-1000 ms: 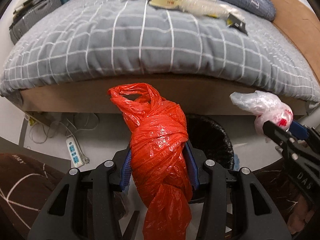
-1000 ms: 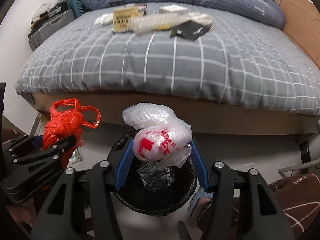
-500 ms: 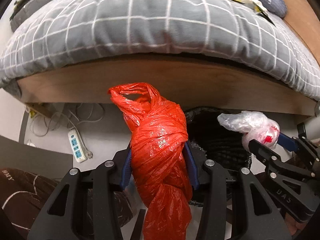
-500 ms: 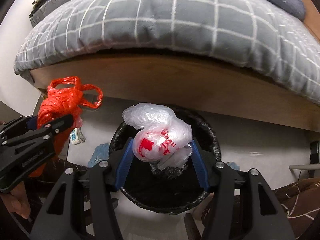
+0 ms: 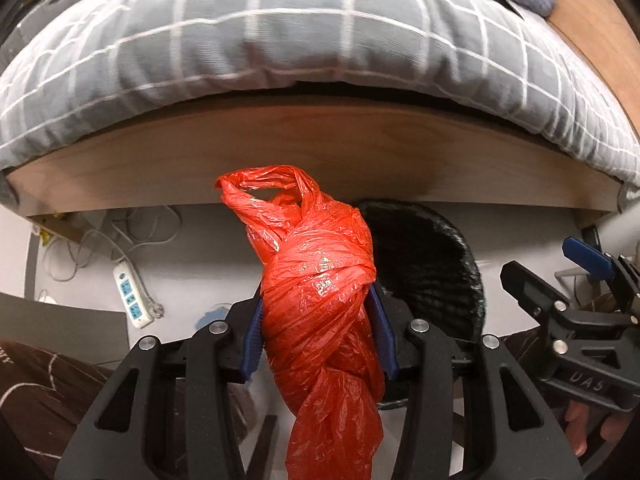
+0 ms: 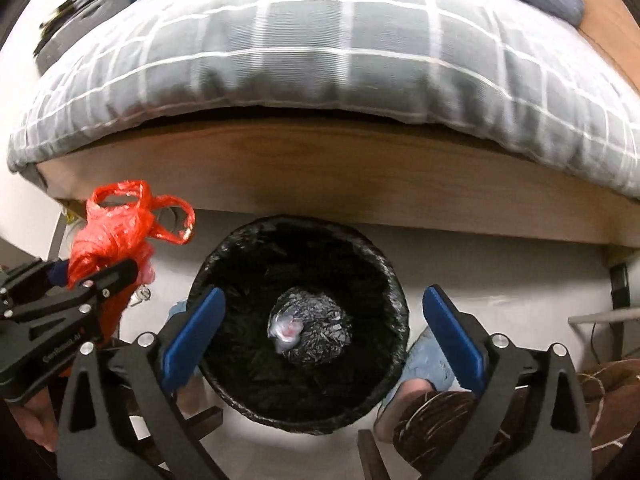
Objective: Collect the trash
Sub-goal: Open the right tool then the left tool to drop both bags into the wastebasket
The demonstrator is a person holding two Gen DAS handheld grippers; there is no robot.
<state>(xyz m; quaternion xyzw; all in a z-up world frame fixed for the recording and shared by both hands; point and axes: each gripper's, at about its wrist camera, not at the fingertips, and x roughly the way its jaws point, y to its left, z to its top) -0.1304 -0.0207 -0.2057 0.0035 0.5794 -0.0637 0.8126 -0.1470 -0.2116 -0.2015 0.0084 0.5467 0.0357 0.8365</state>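
Black skeletal tongs [image 6: 320,332], blue pads [image 6: 452,336], silver screws [image 5: 414,325], embossed lettering on side

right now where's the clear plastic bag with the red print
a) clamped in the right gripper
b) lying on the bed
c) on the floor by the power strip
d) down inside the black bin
d: the clear plastic bag lies at the bottom of the black bin, and the right gripper above it has nothing between its opening jaws.

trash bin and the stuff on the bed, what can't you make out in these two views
- Left wrist view: the red bag, clamped in the left gripper, hides much of the bin.
- Right wrist view: the clear bag deep in the bin is small and blurred; its print is unreadable.
- Both views: items on the bed are cut off by the top edge and motion-blurred.
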